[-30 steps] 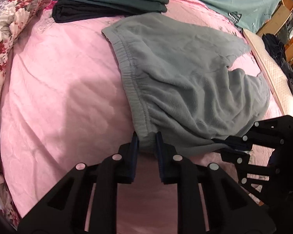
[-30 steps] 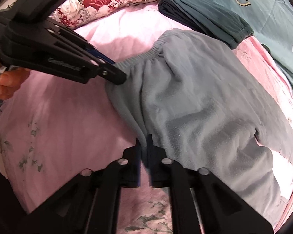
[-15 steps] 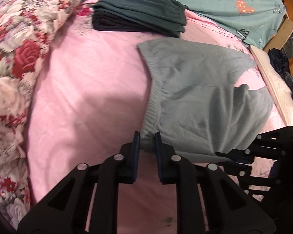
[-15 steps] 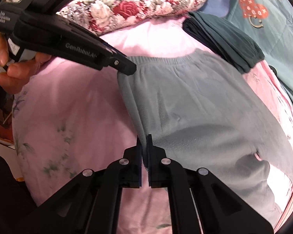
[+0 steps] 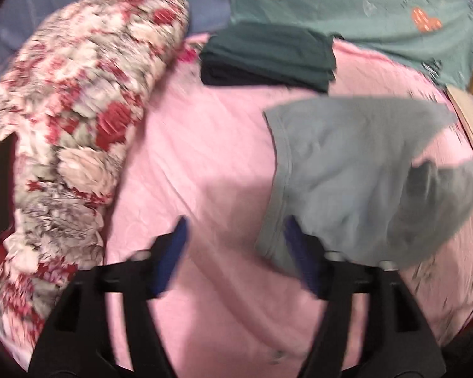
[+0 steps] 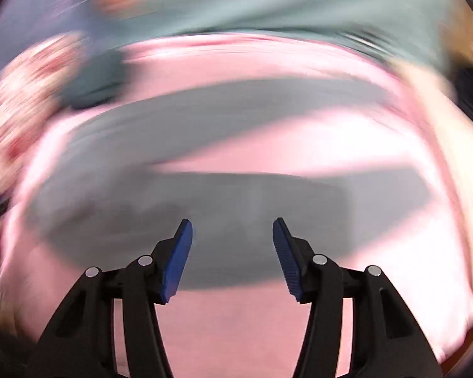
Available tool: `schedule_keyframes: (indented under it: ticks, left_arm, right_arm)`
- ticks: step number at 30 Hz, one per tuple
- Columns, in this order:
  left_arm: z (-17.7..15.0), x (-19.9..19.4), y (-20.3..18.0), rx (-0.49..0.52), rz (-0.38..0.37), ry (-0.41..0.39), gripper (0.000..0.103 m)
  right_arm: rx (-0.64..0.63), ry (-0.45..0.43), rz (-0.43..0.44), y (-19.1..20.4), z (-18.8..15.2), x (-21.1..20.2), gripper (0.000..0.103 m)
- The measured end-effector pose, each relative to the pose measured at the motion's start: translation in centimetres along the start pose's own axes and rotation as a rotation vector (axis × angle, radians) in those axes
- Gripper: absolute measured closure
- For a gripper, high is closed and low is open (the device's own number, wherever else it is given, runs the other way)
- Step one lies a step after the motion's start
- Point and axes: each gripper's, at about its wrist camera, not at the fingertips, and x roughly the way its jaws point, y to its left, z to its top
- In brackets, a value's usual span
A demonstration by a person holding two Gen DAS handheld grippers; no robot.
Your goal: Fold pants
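The grey pants lie on the pink bed cover, on the right side of the left wrist view, with the waistband along their left edge. The cloth looks bunched and folded over at the right, but the picture is blurred there.

The left gripper is near the lower corner of the waistband. Its jaws are opening and stand wide apart. The corner of the pants hangs just in front of the right blue pad, and I cannot tell whether it touches the pad; the pads do not press on it.

The right gripper is above the grey cloth in a very blurred view. Its jaws are opening too, about half apart, and nothing is between the pads.

At the far side of the bed lies a stack of dark green folded clothes. A flowered quilt is on the left, and a teal sheet with hearts is at the far right.
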Motion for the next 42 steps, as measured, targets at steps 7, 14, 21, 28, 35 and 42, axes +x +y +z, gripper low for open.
schedule_keyframes:
  ticks: [7, 14, 21, 28, 35, 42]
  left_arm:
    - [1.8, 0.4, -8.4, -0.170, -0.029, 0.045, 0.009]
    - [1.7, -1.0, -17.0, -0.162, -0.008, 0.084, 0.009]
    - [0.9, -1.8, -19.2, -0.111, 0.090, 0.085, 0.009]
    - [0.9, -0.1, -18.2, -0.075, 0.109, 0.101, 0.009]
    - [0.6, 3.0, -18.1, -0.027, 0.079, 0.132, 0.009]
    - [0.3, 4.9, -16.9, 0.037, 0.103, 0.153, 0.009]
  right_arm:
    - [0.389, 0.011, -0.057, -18.1, 2.1, 4.7, 0.049]
    - [0.444, 0.108, 0.062, -22.8, 2.1, 11.0, 0.060]
    - [0.401, 0.061, 0.091, -22.9, 2.7, 12.0, 0.101]
    - [0.441, -0.010, 0.013, -24.9, 0.9, 6.7, 0.102]
    - [0.484, -0.015, -0.128, -26.9, -1.8, 3.8, 0.102]
    - [0.466, 0.141, -0.250, -27.3, -3.2, 5.1, 0.069]
